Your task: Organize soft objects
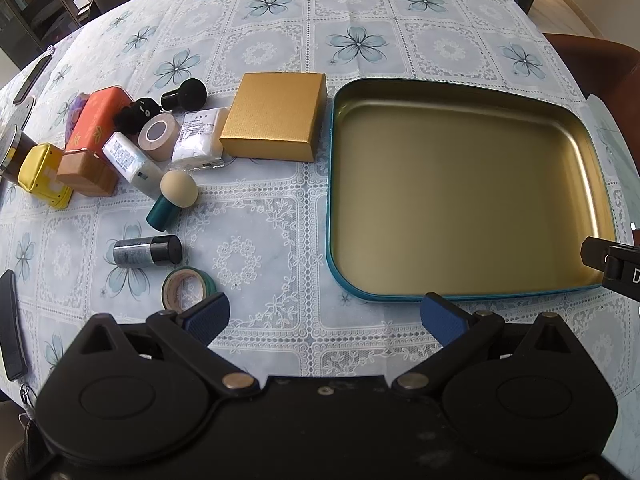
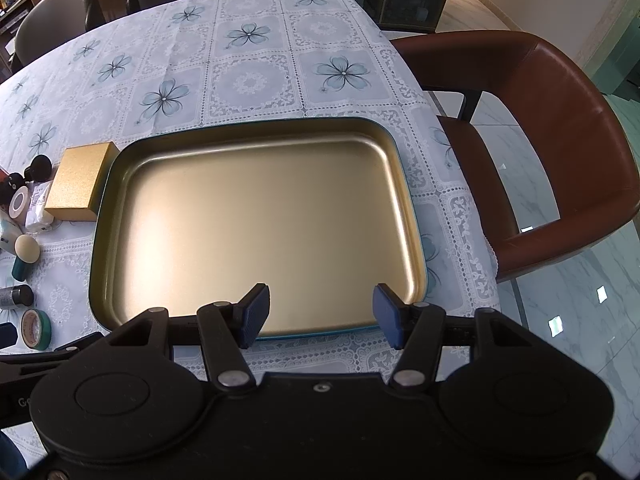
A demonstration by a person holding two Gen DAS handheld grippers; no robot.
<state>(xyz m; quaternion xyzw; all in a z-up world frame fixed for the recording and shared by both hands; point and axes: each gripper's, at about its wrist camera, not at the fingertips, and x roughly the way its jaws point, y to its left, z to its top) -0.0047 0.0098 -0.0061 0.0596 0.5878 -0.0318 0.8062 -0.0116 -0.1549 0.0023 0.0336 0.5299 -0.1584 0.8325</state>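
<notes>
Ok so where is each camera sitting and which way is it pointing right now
Left wrist: sits behind the open left gripper, looking forward across the table at the clutter beside the gold box; part of the other gripper shows at its right edge.
Right wrist: sits behind the open right gripper, looking over the empty tray toward the brown chair.
Shared: tray, gold box, tape roll, flowered tablecloth.

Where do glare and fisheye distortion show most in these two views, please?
Left wrist view: the table edge bows strongly toward the corners; the tin has soft sheen only. Right wrist view: a broad bright reflection washes the tin's left floor, daylight spots glare on the floor tiles, and the chair curves markedly.
</notes>
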